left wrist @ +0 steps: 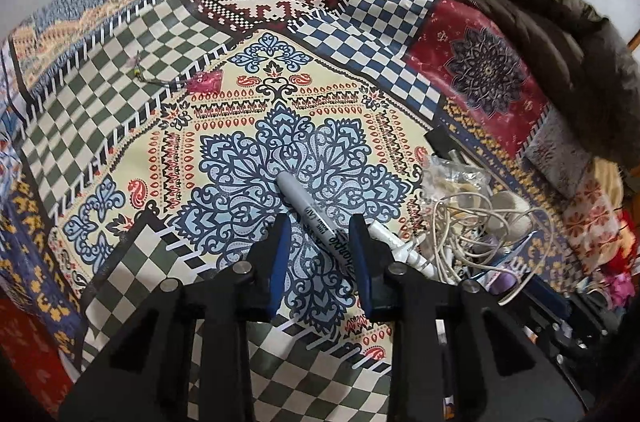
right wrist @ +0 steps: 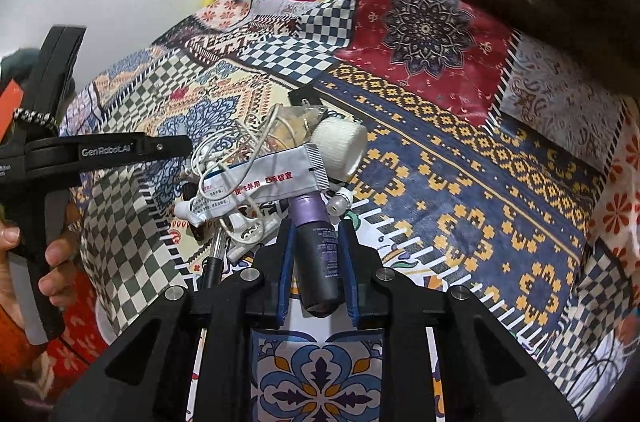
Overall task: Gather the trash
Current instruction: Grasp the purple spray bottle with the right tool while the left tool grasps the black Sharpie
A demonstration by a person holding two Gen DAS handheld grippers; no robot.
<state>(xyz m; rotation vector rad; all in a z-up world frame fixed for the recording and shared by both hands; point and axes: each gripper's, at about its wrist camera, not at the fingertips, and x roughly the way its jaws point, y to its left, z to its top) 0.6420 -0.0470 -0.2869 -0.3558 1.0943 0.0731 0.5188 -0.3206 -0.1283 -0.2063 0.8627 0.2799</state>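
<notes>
Left wrist view is showing the left gripper with fingers spread around a grey marker; the right gripper is pinching a dark bottle. Most trash is lying piled on the bed, nothing collected yet.

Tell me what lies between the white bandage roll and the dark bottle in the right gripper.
A flattened white ointment tube lies across there, its crimped end between the bandage roll and the bottle. The right wrist view shows it.
</notes>
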